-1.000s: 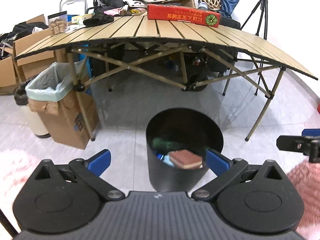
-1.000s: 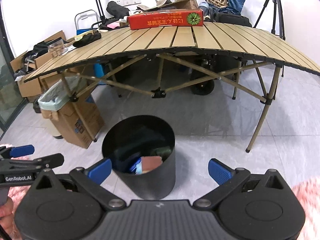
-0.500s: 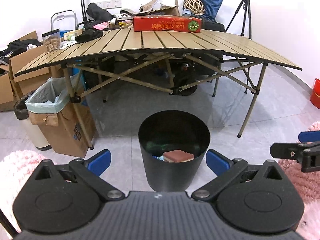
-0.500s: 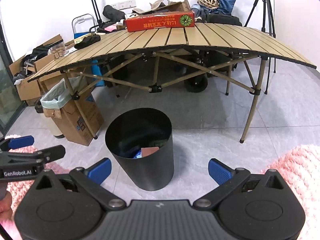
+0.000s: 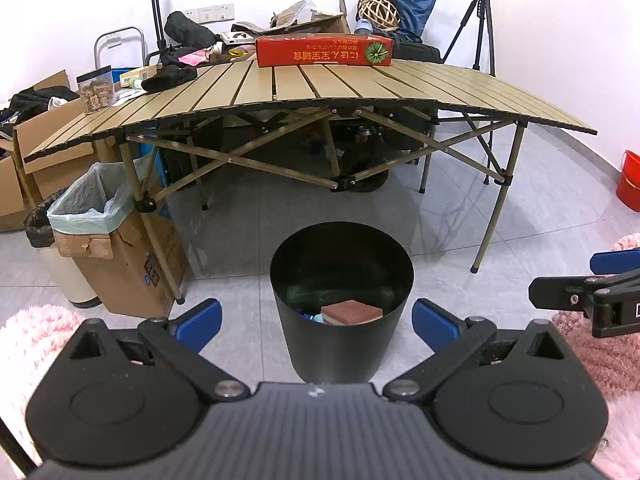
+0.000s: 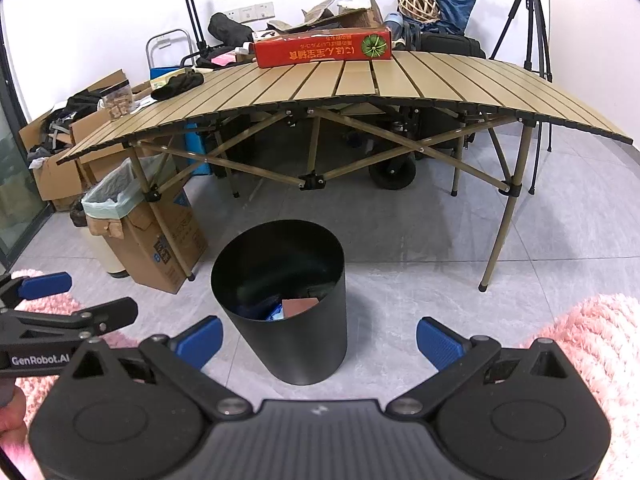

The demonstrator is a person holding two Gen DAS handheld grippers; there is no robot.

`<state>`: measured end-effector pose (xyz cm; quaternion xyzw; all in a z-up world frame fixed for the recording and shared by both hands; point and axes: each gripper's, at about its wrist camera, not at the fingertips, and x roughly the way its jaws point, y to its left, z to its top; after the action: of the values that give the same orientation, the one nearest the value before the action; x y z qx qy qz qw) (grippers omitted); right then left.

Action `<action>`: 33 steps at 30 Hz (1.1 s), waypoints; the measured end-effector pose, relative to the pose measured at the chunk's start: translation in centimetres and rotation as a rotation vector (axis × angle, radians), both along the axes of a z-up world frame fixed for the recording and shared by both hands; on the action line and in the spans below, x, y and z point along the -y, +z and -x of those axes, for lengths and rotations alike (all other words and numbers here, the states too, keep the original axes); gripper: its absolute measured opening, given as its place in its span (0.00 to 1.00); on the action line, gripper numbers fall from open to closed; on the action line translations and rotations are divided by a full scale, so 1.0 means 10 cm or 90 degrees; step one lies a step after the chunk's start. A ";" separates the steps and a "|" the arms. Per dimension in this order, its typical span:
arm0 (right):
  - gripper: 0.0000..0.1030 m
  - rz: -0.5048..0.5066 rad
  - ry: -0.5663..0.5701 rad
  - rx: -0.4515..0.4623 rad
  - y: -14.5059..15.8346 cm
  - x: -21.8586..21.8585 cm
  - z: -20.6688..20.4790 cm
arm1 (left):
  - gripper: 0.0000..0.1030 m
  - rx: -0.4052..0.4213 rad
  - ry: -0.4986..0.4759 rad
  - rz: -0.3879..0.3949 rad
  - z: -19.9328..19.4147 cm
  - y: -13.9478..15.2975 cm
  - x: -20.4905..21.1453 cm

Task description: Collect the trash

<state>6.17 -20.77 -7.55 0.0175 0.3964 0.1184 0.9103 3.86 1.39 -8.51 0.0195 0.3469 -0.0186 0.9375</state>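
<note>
A black round bin (image 5: 340,344) (image 6: 298,344) stands on the grey tiled floor in front of a folding table. Inside it lie a reddish-brown block (image 5: 351,312) (image 6: 299,306) and some blue and green scraps. My left gripper (image 5: 316,320) is open and empty, held back from the bin, with the bin seen between its blue fingertips. My right gripper (image 6: 318,338) is open and empty too, with the bin just left of its centre. Each gripper shows at the edge of the other's view.
A slatted folding table (image 5: 360,92) (image 6: 400,84) carries a red carton (image 5: 324,51) (image 6: 322,47) and clutter at the back. A cardboard box lined with a bag (image 5: 108,248) (image 6: 136,228) stands left of the bin. Pink fluffy rugs (image 5: 600,356) (image 6: 592,336) flank me. A red bucket (image 5: 630,182) sits far right.
Both grippers have drawn back and up from the bin, so it looks smaller and farther. The block now lies settled in the bin. The jaws stay open.
</note>
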 end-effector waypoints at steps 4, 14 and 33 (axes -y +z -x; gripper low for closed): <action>1.00 0.000 0.001 0.000 0.00 0.00 0.00 | 1.00 0.001 0.001 0.001 0.00 0.00 0.00; 1.00 0.000 0.001 0.000 0.00 0.00 0.00 | 1.00 0.001 0.000 0.002 0.00 0.00 0.00; 1.00 0.000 0.001 0.000 0.00 0.00 0.00 | 1.00 0.003 0.002 0.003 -0.01 0.01 -0.01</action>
<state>6.19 -20.77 -7.54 0.0171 0.3964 0.1189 0.9102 3.94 1.53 -8.36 0.0167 0.3446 -0.0177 0.9384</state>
